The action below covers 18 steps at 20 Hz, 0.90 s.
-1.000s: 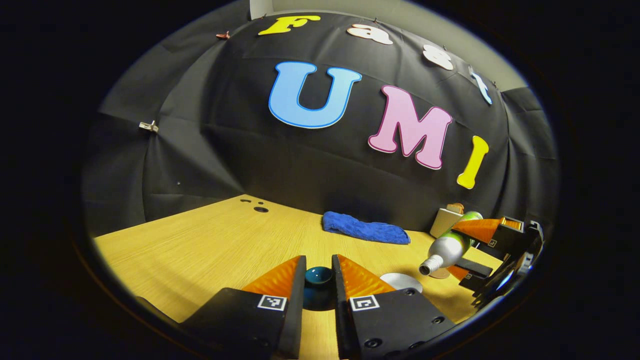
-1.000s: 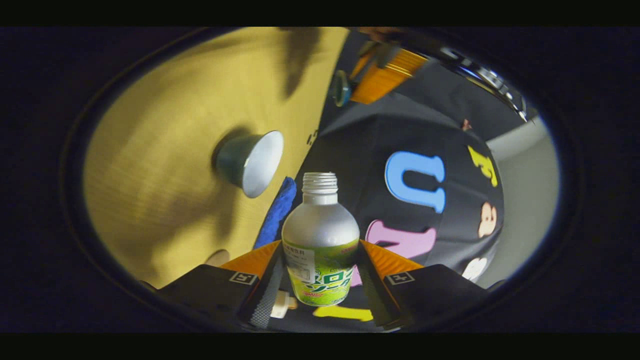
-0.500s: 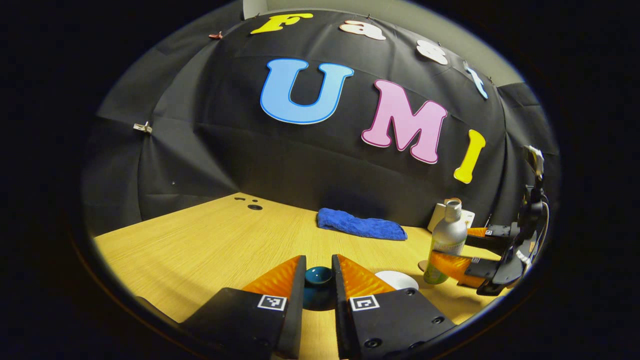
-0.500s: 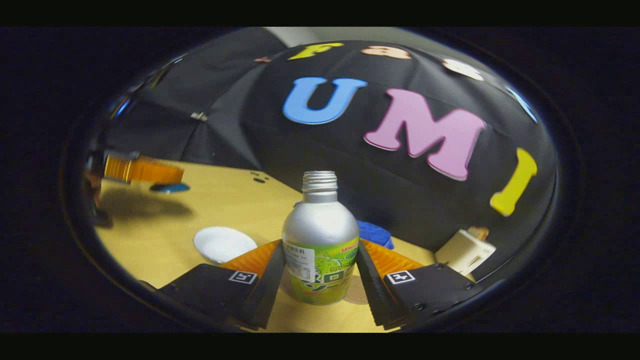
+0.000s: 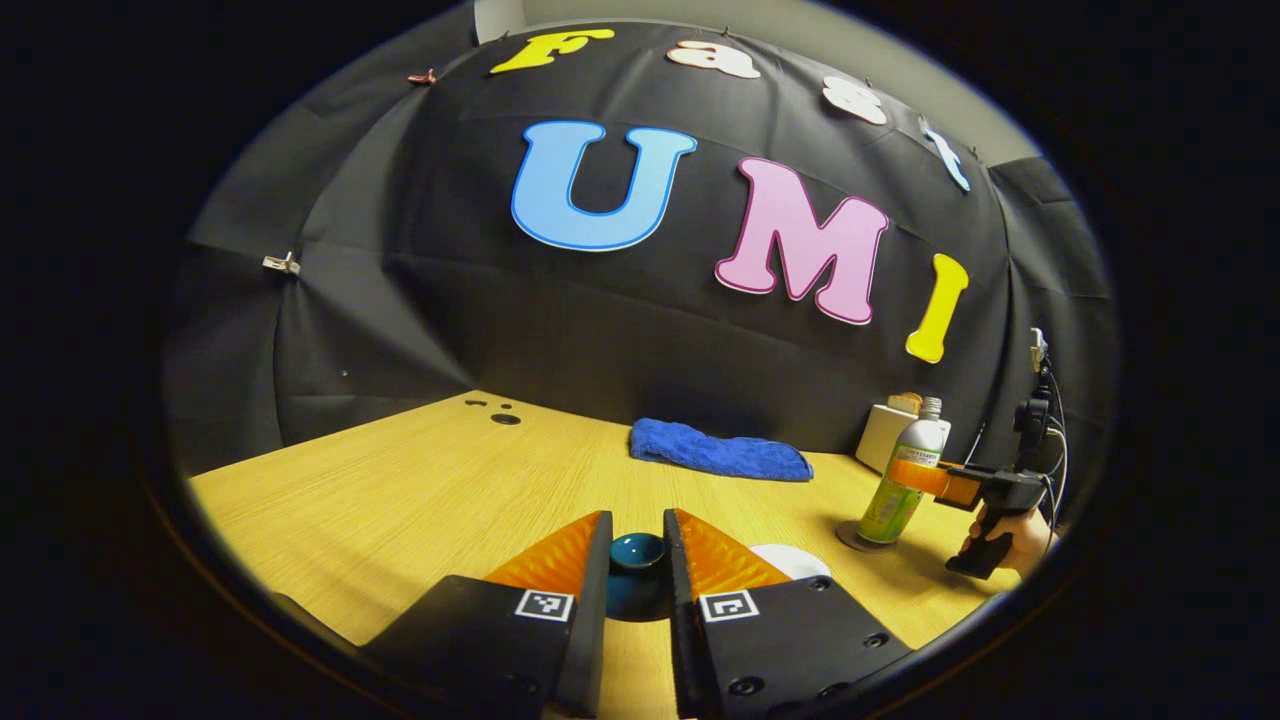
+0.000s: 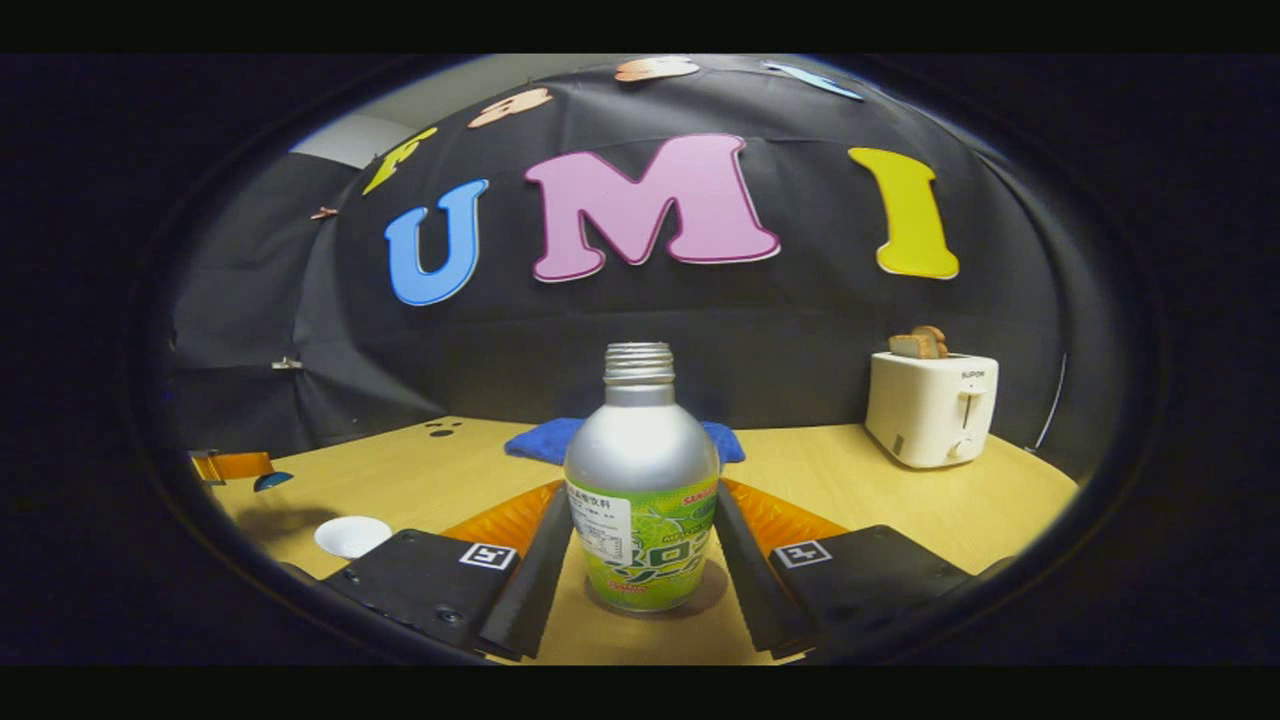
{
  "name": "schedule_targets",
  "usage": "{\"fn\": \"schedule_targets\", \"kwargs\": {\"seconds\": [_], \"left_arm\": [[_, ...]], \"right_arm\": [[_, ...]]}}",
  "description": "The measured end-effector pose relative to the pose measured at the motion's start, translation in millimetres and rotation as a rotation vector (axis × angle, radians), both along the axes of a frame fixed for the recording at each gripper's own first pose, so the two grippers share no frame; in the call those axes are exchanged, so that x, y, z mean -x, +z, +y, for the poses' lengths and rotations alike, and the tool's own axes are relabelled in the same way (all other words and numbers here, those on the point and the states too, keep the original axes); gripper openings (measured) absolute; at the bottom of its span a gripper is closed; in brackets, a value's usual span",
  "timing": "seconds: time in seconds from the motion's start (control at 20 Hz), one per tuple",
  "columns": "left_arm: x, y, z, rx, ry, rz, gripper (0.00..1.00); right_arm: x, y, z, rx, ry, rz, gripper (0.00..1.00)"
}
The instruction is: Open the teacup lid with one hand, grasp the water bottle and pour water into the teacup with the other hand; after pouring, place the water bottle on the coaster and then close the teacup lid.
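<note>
Since 1 s ago the water bottle [image 6: 641,500] has swung from tilted over the teacup [image 5: 790,560] to upright, long axis vertical, open neck up, base on the coaster [image 5: 862,540] on the counter [image 5: 400,490]. Right claw [image 6: 640,545] clamps its label; left claw [image 5: 637,555] pinches the lid [image 5: 638,550], raised. Judged risk: releasing off-centre tips the uncapped bottle.

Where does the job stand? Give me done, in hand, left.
Done: the teacup stands open, and the water bottle stands upright on the coaster. In hand: the right gripper grips the bottle; the left gripper holds the lid. Left: release the bottle, close the teacup.
</note>
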State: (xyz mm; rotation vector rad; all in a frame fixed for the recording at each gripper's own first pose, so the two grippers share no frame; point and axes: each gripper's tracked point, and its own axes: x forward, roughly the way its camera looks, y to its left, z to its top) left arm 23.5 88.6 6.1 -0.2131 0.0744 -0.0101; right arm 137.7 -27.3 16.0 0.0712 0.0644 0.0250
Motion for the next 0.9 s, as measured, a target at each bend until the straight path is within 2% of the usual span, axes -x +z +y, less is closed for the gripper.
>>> {"fn": "schedule_targets", "kwargs": {"seconds": [0.15,0.45,0.55,0.6,0.7,0.9], "left_arm": [[-1,-1,-1,-0.011,-0.001,0.005,0.32],[-1,-4,0,-0.008,-0.001,0.009,0.31],[-1,-4,0,-0.007,-0.002,0.010,0.31],[0,-4,-1,-0.008,-0.004,0.010,0.31],[-1,-3,-3,-0.010,-0.007,0.008,0.31],[-1,-1,-8,-0.016,-0.016,0.004,0.32]], "right_arm": [[-5,-3,2,0.029,0.010,-0.007,0.78],[-8,-11,6,0.012,0.029,0.017,0.80],[-7,-16,4,0.016,0.024,0.040,0.85],[-6,-16,1,0.019,0.019,0.044,0.93],[-3,-13,1,0.010,0.021,0.042,0.98],[17,-9,-1,-0.001,0.025,0.053,0.99]]}}
